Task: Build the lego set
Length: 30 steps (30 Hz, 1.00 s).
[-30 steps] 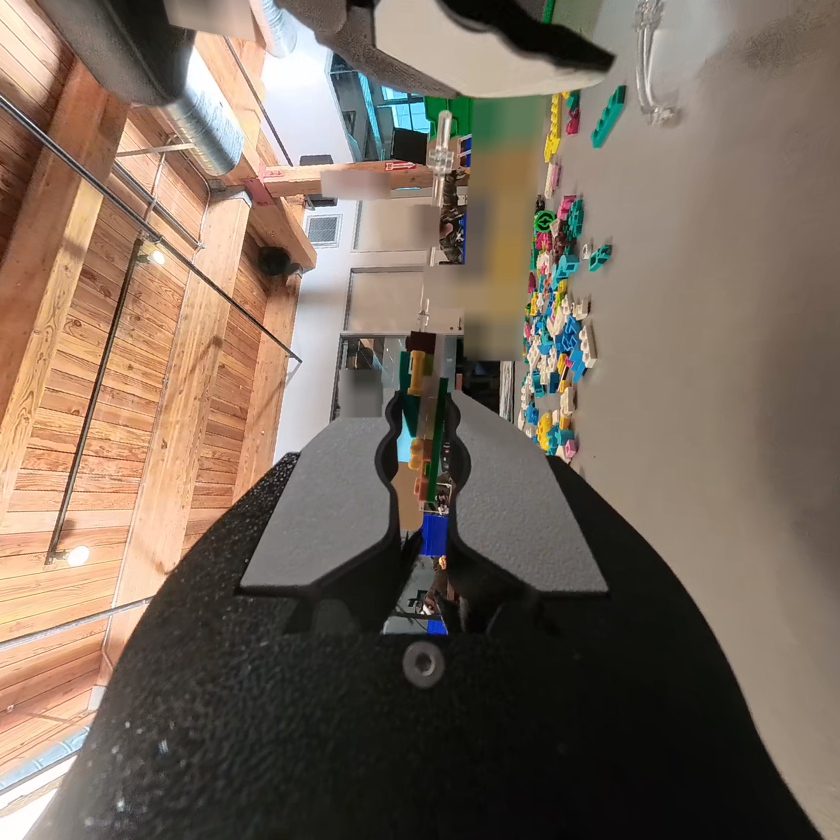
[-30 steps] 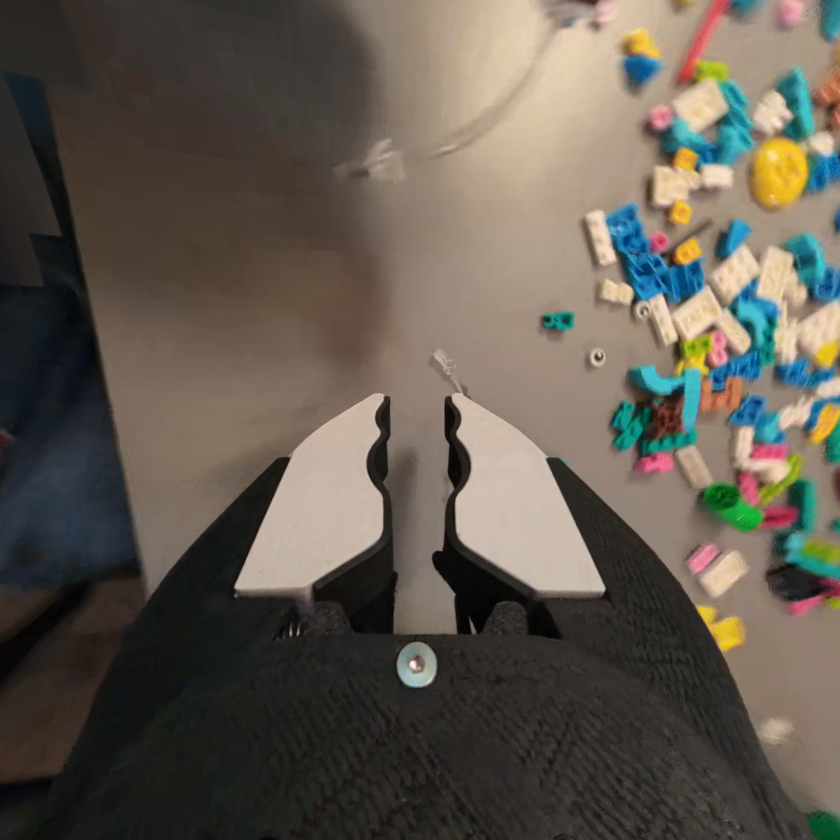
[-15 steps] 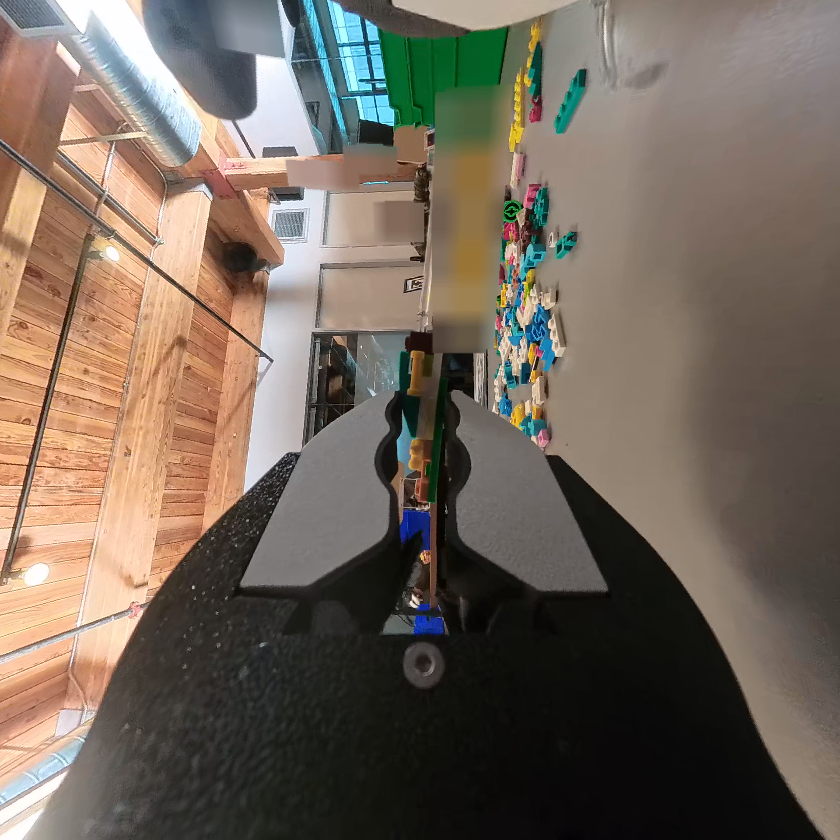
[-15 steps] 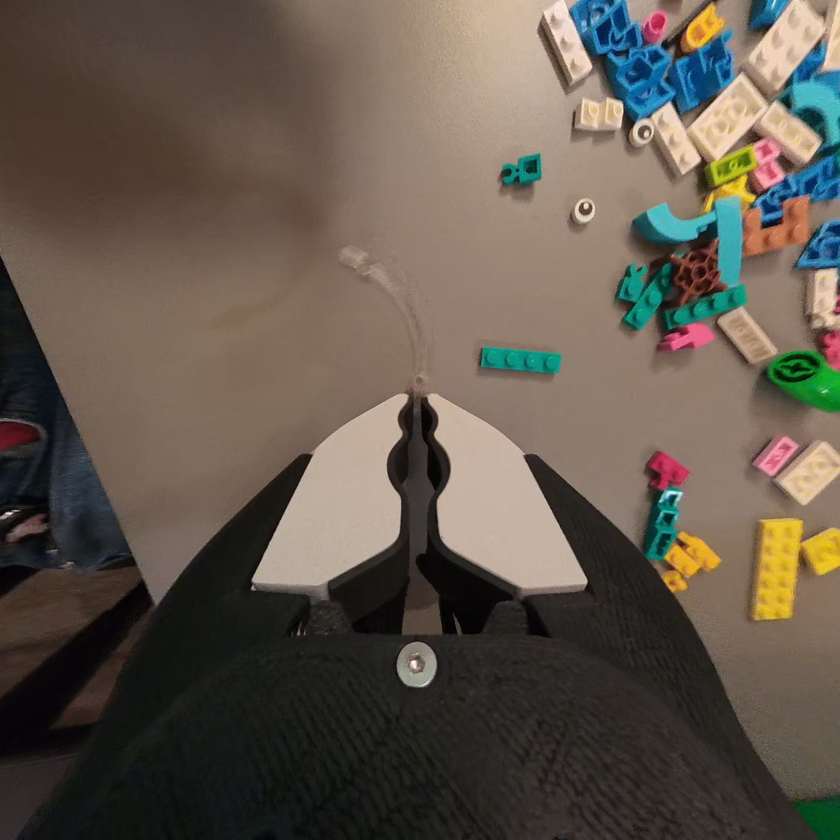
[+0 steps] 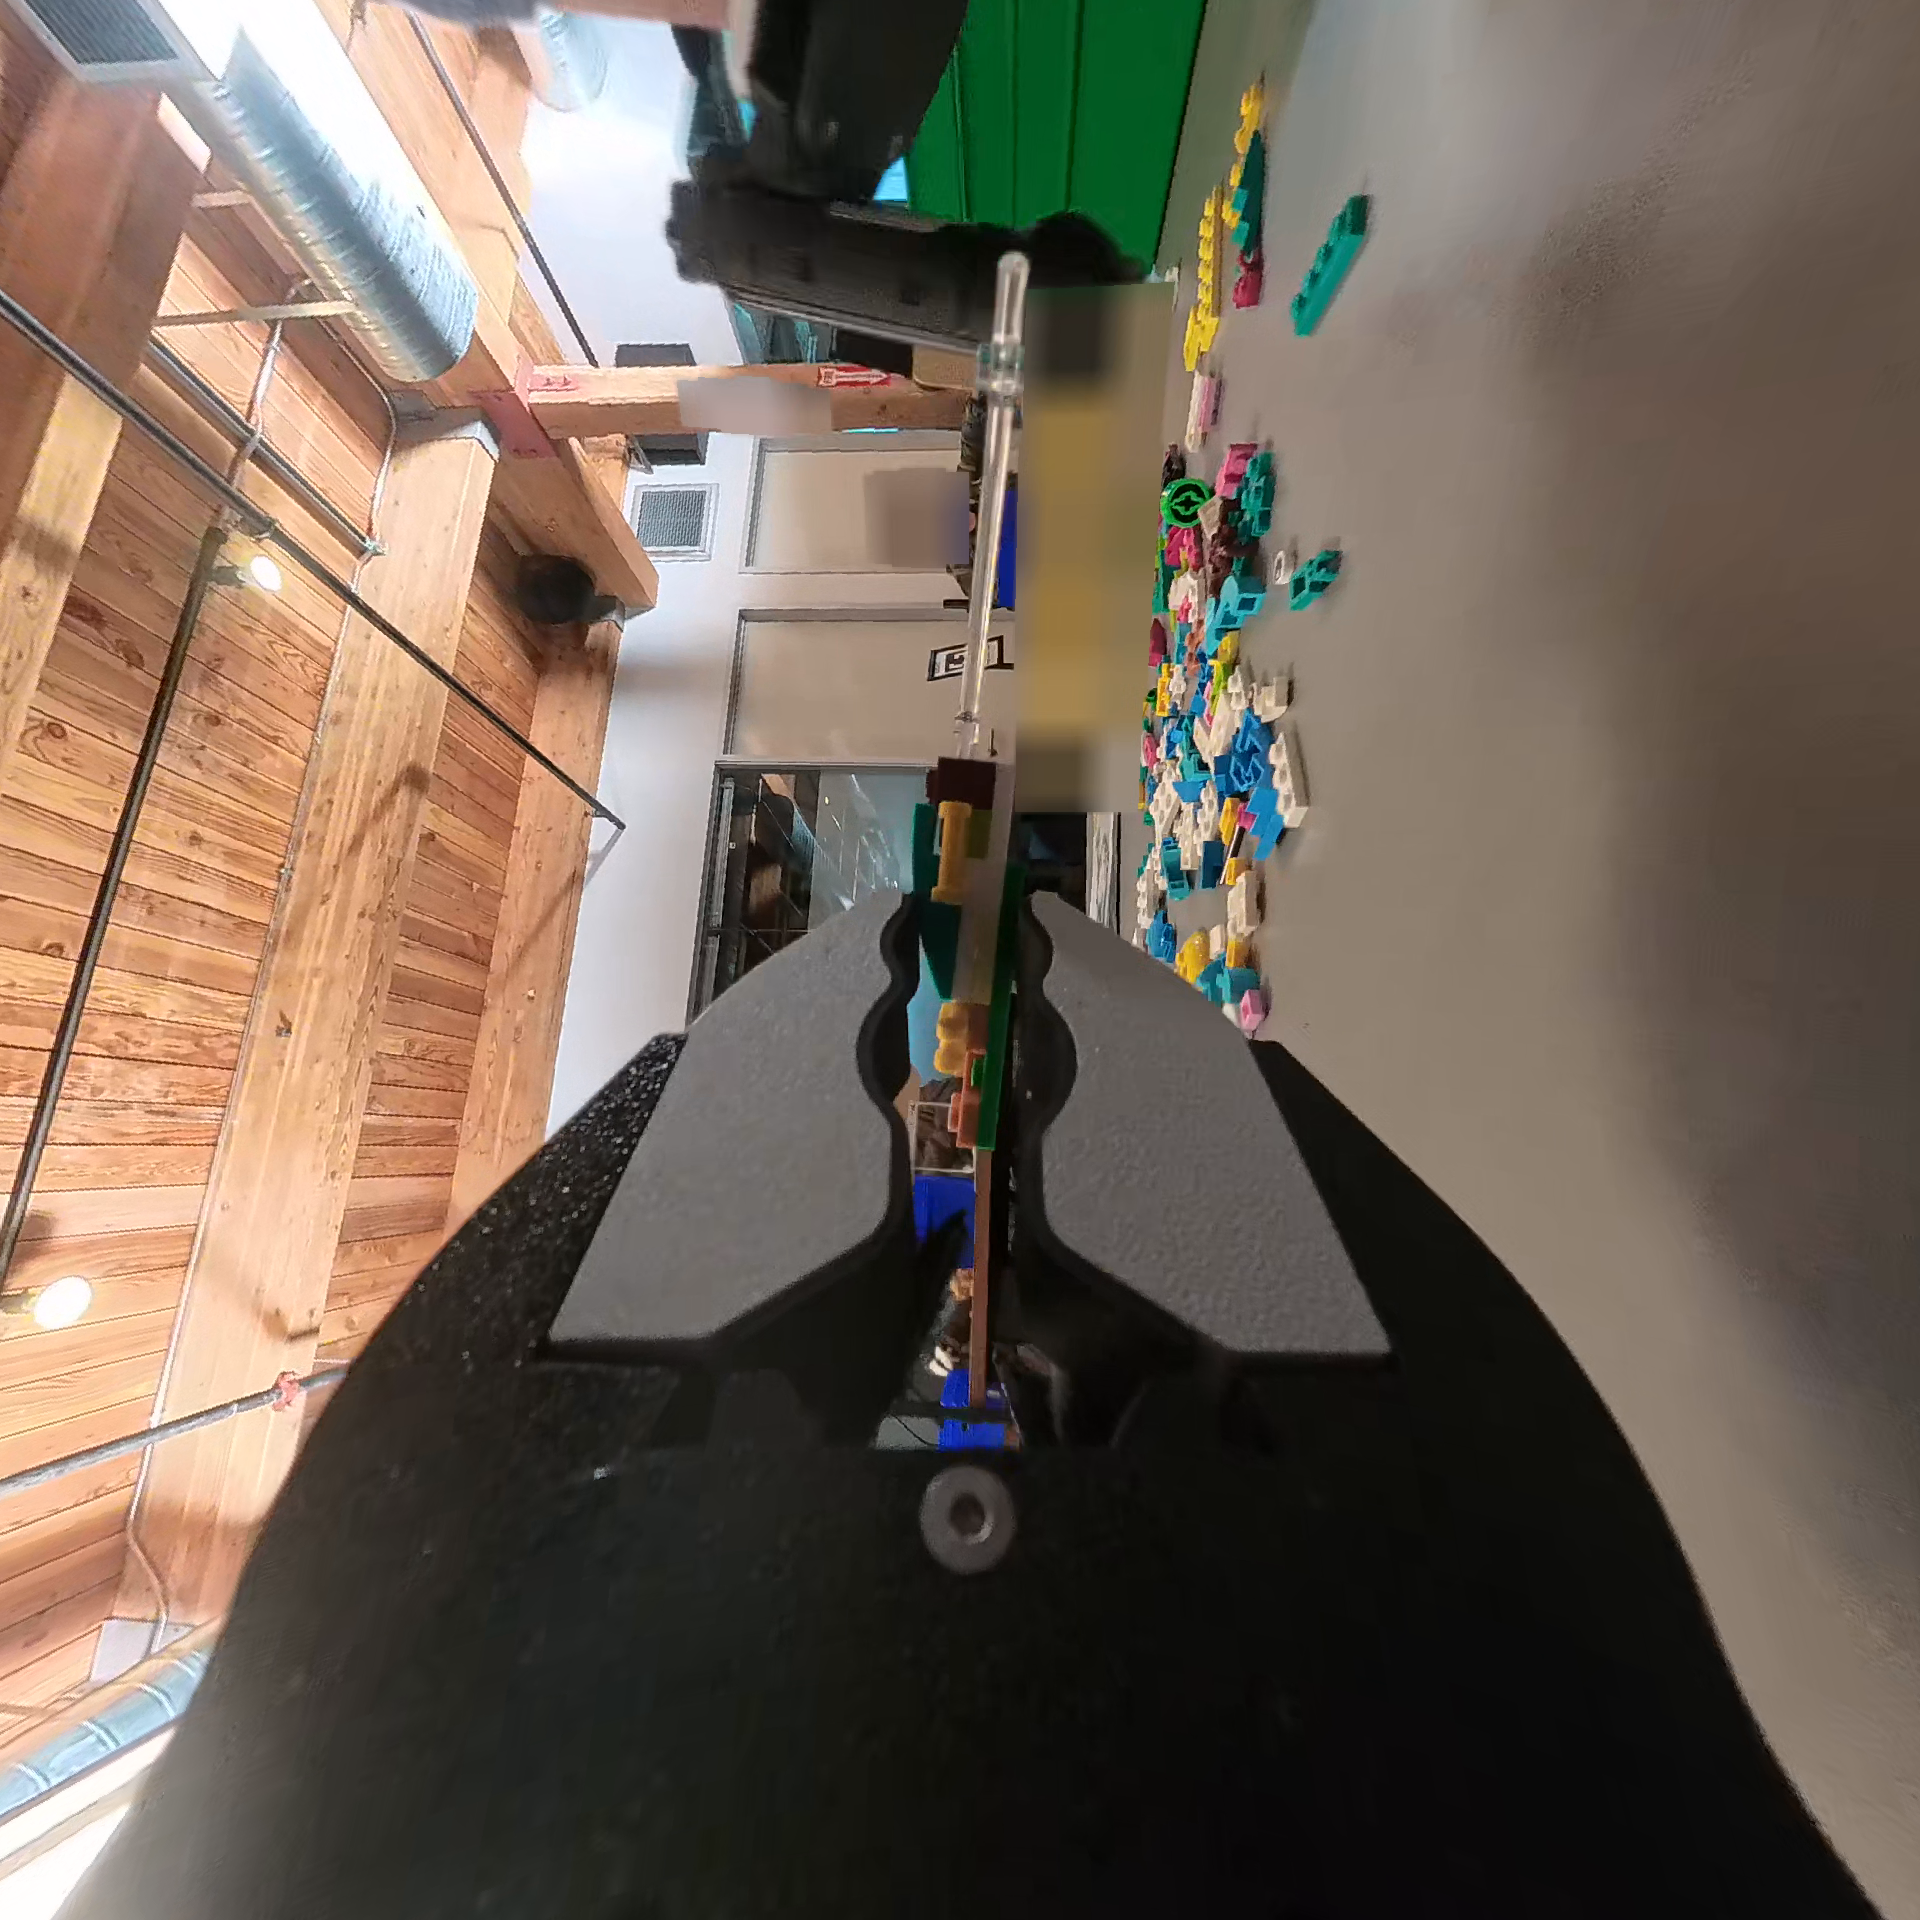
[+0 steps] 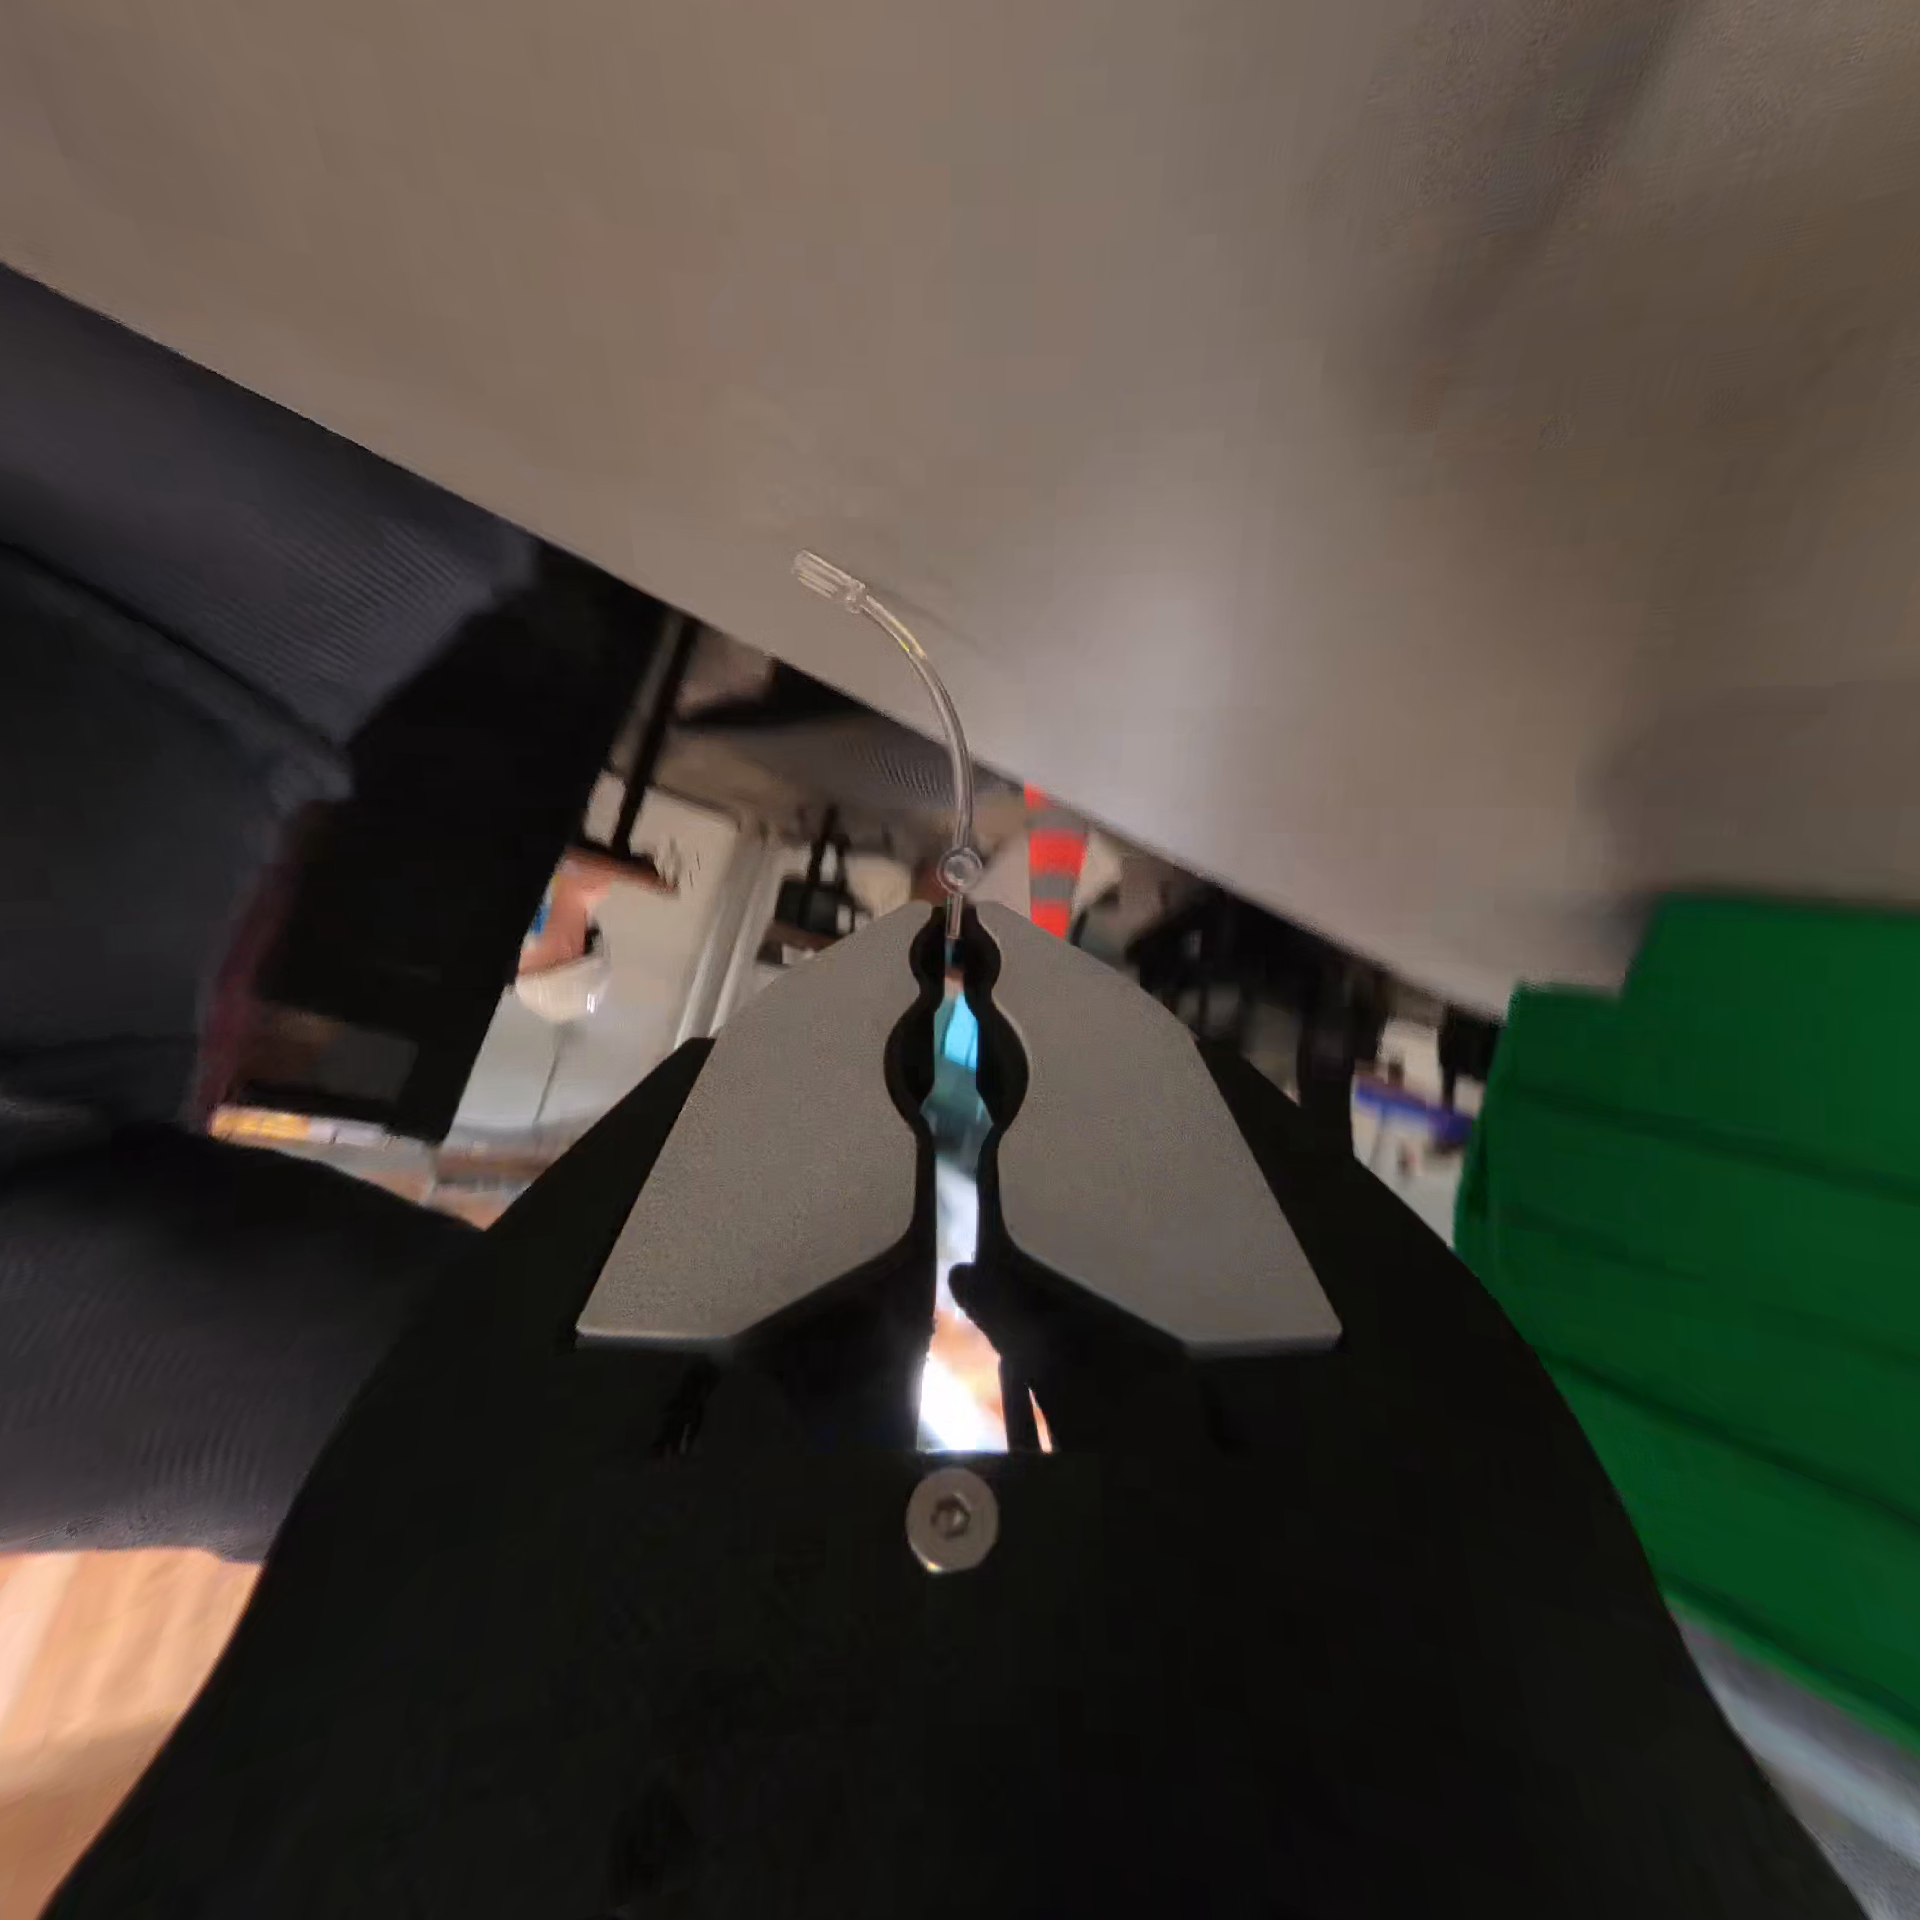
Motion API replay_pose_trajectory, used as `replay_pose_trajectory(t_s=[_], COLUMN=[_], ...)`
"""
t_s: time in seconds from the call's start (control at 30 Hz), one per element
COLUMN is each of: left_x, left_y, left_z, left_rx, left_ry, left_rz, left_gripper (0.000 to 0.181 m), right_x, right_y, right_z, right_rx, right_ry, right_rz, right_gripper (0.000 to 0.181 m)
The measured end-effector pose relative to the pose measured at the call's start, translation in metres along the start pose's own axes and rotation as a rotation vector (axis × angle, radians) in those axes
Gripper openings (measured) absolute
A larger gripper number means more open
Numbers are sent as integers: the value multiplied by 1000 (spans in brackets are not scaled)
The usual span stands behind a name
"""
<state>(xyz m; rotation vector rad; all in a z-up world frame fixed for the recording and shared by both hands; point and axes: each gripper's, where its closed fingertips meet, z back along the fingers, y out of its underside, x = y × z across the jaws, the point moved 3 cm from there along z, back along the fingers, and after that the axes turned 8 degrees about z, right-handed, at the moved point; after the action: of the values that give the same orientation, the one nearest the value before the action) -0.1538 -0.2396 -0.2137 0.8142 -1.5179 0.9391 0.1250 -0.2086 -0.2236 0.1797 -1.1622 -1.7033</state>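
Note:
In the left wrist view my left gripper (image 5: 971, 914) is shut on a partial lego build (image 5: 966, 862), a green plate with yellow, white and brown bricks. It is held edge-on in the air beside the grey table (image 5: 1610, 935). A thin clear rod (image 5: 987, 520) runs from the build's top end up to a blurred black gripper body at the top. In the right wrist view my right gripper (image 6: 951, 920) is shut on one end of this clear curved rod (image 6: 935, 707), and the rest arcs up past the fingertips.
A heap of loose coloured bricks (image 5: 1216, 748) lies on the table, with a teal plate (image 5: 1330, 265) and yellow bricks (image 5: 1210, 281) farther off. A green box stands at the table's end (image 5: 1049, 114) and shows at the right of the right wrist view (image 6: 1683, 1299). My hands' fingertips stand some 30 cm from each other.
My right gripper shut on the clear rod on the table, lifted it and carried it to the top end of the build. My left gripper kept its hold.

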Motion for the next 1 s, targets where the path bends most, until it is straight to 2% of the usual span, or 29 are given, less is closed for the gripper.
replay_pose_trajectory(t_s=[0.13,0.23,0.4,0.5,0.6,0.7,0.87,1.0], left_x=[2,2,-1,-2,-3,-3,-5,-8], left_y=[3,3,3,3,4,3,-3,-10], left_z=[1,1,1,0,0,0,-1,-1], left_rx=[9,10,9,10,10,6,-12,-36], left_ry=[-3,2,17,25,31,29,35,41], left_rz=[22,29,29,37,43,38,17,5], left_gripper=[17,17,17,17,16,16,17,17], right_x=[-5,-16,-37,-40,-39,-41,-44,-47], right_y=[-8,-26,-53,-58,-53,-28,-5,-9], right_z=[9,21,38,42,53,64,20,-17], right_rx=[157,129,-45,-167,-352,-566,-856,-965], right_ry=[6,25,78,113,193,389,402,386], right_rz=[-49,-90,-167,-157,-102,-66,-37,-46], right_gripper=[1,1,2,20,28,26,0,0])
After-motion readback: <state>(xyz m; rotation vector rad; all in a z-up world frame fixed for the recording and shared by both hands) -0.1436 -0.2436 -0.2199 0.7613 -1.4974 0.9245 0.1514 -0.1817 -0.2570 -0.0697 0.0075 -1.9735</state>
